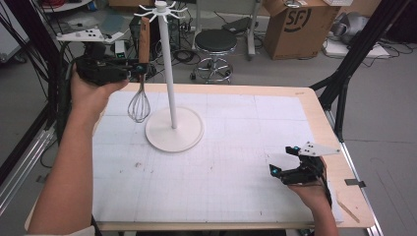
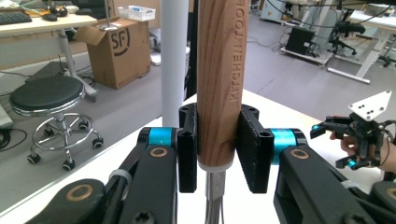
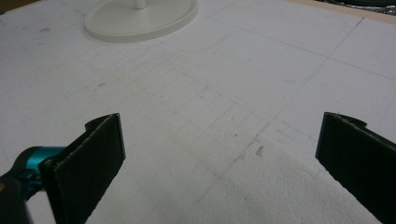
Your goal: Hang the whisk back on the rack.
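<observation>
Whisk (image 1: 140, 93) hangs upright in the left gripper (image 1: 132, 70), wooden handle (image 2: 218, 79) above the jaws and wire loops below them, off the table. In the left gripper view both black pads press the handle's lower end from either side, just above the metal collar; the handle bears the lettering "KITCHEN TOOL" running up its length. Jaws narrow, clamped on the wood. Immediately beyond the handle, on the far side from the gripper body, stands the white pole (image 2: 173, 60) of the hanging rack (image 1: 173, 129); in the high view the pole rises just beside the whisk, the handle top near the rack's hooked crown (image 1: 161, 10), whether touching I cannot tell. The wire loops hang just beside the rack's round base, above the white gridded mat (image 1: 211, 191). Right gripper (image 1: 284, 163) is well apart, low over the mat's near right corner, held in the person's right hand (image 1: 311, 192). Its jaws stand wide, nothing between the pads (image 3: 88, 163), bare mat ahead of them and the rack base farther off. Wooden table (image 1: 344, 196) edge shows beside that hand.
</observation>
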Demonstrator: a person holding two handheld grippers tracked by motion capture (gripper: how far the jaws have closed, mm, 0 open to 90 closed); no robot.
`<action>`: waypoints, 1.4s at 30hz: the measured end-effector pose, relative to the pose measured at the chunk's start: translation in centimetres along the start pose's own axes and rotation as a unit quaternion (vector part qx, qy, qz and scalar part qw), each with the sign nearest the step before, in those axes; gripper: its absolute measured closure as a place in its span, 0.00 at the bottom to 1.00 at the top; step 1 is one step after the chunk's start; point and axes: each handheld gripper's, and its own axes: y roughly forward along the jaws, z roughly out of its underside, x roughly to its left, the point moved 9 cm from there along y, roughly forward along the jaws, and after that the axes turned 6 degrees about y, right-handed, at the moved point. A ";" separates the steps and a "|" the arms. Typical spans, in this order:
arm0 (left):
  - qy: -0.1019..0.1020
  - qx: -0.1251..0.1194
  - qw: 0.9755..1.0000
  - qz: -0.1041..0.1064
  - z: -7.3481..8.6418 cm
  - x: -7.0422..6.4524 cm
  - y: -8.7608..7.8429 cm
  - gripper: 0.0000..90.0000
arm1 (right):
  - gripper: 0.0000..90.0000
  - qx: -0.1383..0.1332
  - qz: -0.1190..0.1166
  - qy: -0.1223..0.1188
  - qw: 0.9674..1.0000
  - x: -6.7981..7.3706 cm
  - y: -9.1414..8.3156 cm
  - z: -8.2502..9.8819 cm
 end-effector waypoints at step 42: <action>0.007 0.078 0.997 -0.025 -0.1 0.2 3.5 0.64 | 0.00 -0.002 0.000 0.004 1.000 -0.3 -0.3 0.1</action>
